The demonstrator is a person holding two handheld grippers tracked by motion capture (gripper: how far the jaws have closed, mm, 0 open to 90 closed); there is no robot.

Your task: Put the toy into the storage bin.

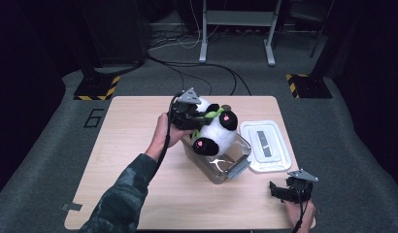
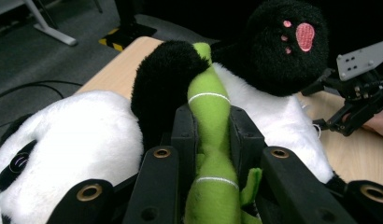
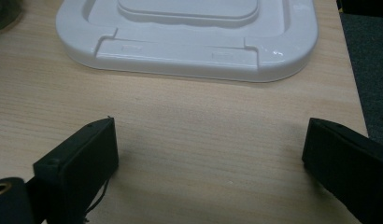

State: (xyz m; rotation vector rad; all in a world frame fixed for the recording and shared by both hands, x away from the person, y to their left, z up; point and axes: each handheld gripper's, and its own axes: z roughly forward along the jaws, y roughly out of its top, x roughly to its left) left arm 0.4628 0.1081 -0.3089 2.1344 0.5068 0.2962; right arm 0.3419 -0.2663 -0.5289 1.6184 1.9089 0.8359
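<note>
**Desk:** What did the overhead camera catch at the pale wooden table [image 1: 139,194]?

**Me:** My left gripper [image 1: 191,118] held the black-and-white plush panda [image 1: 214,132] over the clear rectangular plastic container [image 1: 221,167] at the table's middle. The toy lay tilted, its pink-padded paws turned up, its lower side at the container's rim.

**Desk:** And the grip itself?

**Me:** Seen along my left gripper [image 2: 213,140], the jaws were clamped narrow on the soft green bamboo stalk [image 2: 209,100] sewn to the panda's [image 2: 87,135] front, white fur to either side.

**Desk:** Your other hand?

**Me:** My right gripper [image 1: 290,189] sat at the table's near right corner, well apart from the toy. Its own camera showed the jaws spread wide over bare wood, nothing between them, with the white plastic lid [image 3: 189,42] lying flat just ahead. From above, that lid [image 1: 265,145] rested just beside the container, to its right.
</note>
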